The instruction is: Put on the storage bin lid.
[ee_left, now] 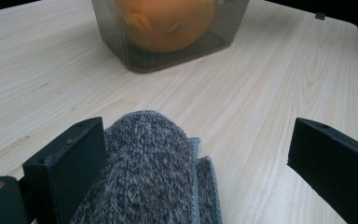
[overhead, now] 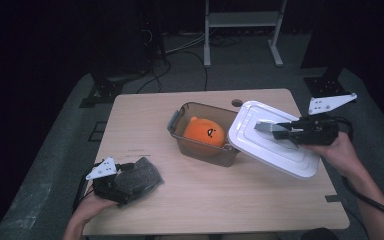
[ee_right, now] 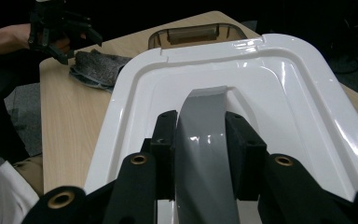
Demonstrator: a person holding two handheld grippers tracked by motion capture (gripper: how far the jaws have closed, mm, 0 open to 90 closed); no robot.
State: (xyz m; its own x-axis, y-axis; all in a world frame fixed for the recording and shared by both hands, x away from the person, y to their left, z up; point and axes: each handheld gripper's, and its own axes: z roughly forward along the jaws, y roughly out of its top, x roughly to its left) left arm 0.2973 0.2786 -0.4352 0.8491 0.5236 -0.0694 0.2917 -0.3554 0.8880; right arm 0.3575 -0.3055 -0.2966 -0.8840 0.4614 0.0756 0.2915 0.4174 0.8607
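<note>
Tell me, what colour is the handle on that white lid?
Grey handle, clearest in the right gripper view.

High view: fixed above the near edge of the pale wooden table (overhead: 205, 200), facing forward and down, far enough to take in the whole top. Left gripper view: low over the tabletop, close behind a grey knitted cloth (ee_left: 154, 172), facing the translucent brown plastic box (ee_left: 168, 51). Right gripper view: very close above a glossy white plastic lid (ee_right: 279, 93), facing across the table. All three share the box; the high view and right gripper view also share lid and cloth.
</note>
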